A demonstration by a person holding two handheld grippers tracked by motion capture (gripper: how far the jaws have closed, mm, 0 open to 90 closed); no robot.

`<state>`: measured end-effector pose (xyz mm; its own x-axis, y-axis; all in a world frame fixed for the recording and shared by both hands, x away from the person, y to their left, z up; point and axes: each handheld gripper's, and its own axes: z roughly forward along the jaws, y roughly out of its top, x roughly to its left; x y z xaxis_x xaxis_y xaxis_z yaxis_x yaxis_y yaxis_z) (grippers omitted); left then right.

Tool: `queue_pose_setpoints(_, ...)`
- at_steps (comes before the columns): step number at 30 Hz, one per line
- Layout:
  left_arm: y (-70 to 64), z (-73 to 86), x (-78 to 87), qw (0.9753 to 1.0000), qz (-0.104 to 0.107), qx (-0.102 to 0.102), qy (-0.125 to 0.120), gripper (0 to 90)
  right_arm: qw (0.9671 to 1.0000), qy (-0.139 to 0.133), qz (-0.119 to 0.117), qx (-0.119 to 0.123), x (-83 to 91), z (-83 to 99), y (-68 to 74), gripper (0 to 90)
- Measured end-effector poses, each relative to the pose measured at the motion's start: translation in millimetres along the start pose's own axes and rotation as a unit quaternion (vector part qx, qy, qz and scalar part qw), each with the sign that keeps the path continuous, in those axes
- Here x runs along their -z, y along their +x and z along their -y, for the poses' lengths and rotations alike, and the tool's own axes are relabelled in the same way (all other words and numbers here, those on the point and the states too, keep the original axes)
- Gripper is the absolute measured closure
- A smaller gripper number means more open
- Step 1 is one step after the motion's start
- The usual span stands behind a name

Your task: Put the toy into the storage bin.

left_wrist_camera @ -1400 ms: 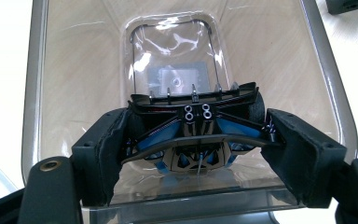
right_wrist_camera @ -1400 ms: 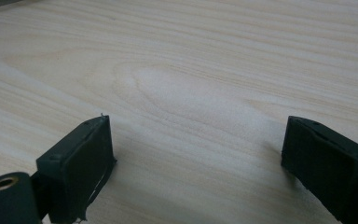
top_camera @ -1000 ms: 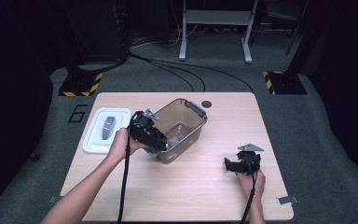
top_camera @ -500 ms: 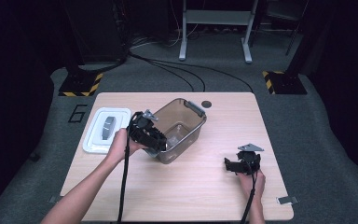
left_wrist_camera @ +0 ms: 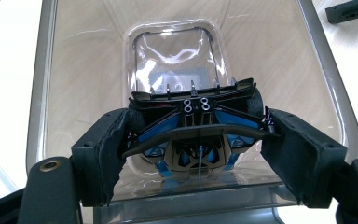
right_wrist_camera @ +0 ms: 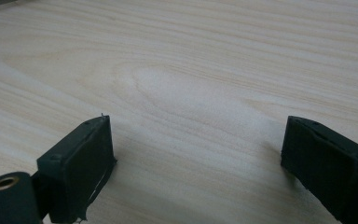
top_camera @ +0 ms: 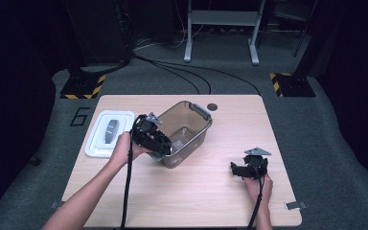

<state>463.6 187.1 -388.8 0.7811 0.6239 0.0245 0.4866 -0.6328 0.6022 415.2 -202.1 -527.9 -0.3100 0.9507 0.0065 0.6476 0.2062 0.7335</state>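
A black and blue toy racing car (left_wrist_camera: 193, 122) marked 88 sits between the jaws of my left gripper (left_wrist_camera: 193, 144), which is shut on its sides. The car hangs over the near rim of a clear brownish plastic bin (left_wrist_camera: 279, 60), nose pointing into it. From above, the left gripper (top_camera: 151, 134) is at the bin's (top_camera: 189, 120) left corner, near the table's middle. My right gripper (right_wrist_camera: 196, 149) is open just above bare wood with nothing between its pads. It (top_camera: 247, 168) rests on the table to the right of the bin.
The bin's white lid (top_camera: 109, 133) with a grey handle lies flat at the table's left. A small dark round hole (top_camera: 212, 106) marks the wooden table (top_camera: 182, 201) near its far edge. Cables and stand legs are on the floor beyond.
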Motion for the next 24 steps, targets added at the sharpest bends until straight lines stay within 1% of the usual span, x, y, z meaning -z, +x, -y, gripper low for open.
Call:
queue_pose_setpoints(3, -0.1, -0.2, 0.7, 1.0000, 0.000, -0.001, -0.002, 23.2, 1.0000, 0.000, 0.000, 0.000, 0.0, 0.0, 0.0, 8.3)
queue_pose_setpoints(4, -0.4, -0.3, 1.2, 1.0000, -0.004, -0.002, -0.002, 22.6, 1.0000, 0.000, 0.000, 0.000, 0.0, 0.0, 0.0, 8.3)
queue_pose_setpoints(5, 0.2, -0.5, 1.4, 1.0000, 0.000, -0.003, -0.003, 21.7, 1.0000, 0.000, 0.000, 0.000, 0.0, 0.0, 0.0, 8.3)
queue_pose_setpoints(8, 0.4, -0.5, 1.3, 1.0000, 0.000, 0.000, -0.004, 16.5, 1.0000, 0.000, 0.000, 0.000, 0.0, 0.0, -0.1, 8.3)
queue_pose_setpoints(12, 0.2, 0.0, 4.0, 0.9999, 0.000, 0.001, -0.011, 13.3, 1.0000, 0.000, 0.000, 0.000, 0.0, 0.0, -0.1, 8.3)
queue_pose_setpoints(13, 0.3, 0.1, 6.3, 0.9999, -0.001, 0.005, -0.014, 12.4, 1.0000, 0.000, -0.001, 0.000, 0.0, 0.0, -0.1, 8.3)
queue_pose_setpoints(14, 0.3, 0.1, 6.3, 0.9999, -0.001, 0.005, -0.014, 10.3, 1.0000, 0.000, -0.001, 0.000, 0.0, 0.0, -0.1, 8.3)
queue_pose_setpoints(15, 0.1, 0.3, 7.0, 0.9998, -0.003, 0.007, -0.017, 10.3, 1.0000, 0.000, -0.001, 0.000, 0.0, 0.0, -0.2, 8.3)
queue_pose_setpoints(16, 0.0, 0.6, 9.2, 0.9998, -0.005, 0.009, -0.020, 8.7, 1.0000, 0.000, -0.001, 0.000, 0.0, 0.0, -0.2, 8.3)
queue_pose_setpoints(22, -0.5, 3.1, 22.4, 0.9994, -0.012, 0.012, -0.031, 5.5, 1.0000, 0.000, -0.001, 0.000, -0.1, 0.0, -0.1, 8.3)
queue_pose_setpoints(24, 0.7, 4.6, 27.4, 0.9992, -0.014, 0.016, -0.032, 4.9, 1.0000, 0.000, -0.001, 0.000, -0.1, 0.0, -0.1, 8.3)
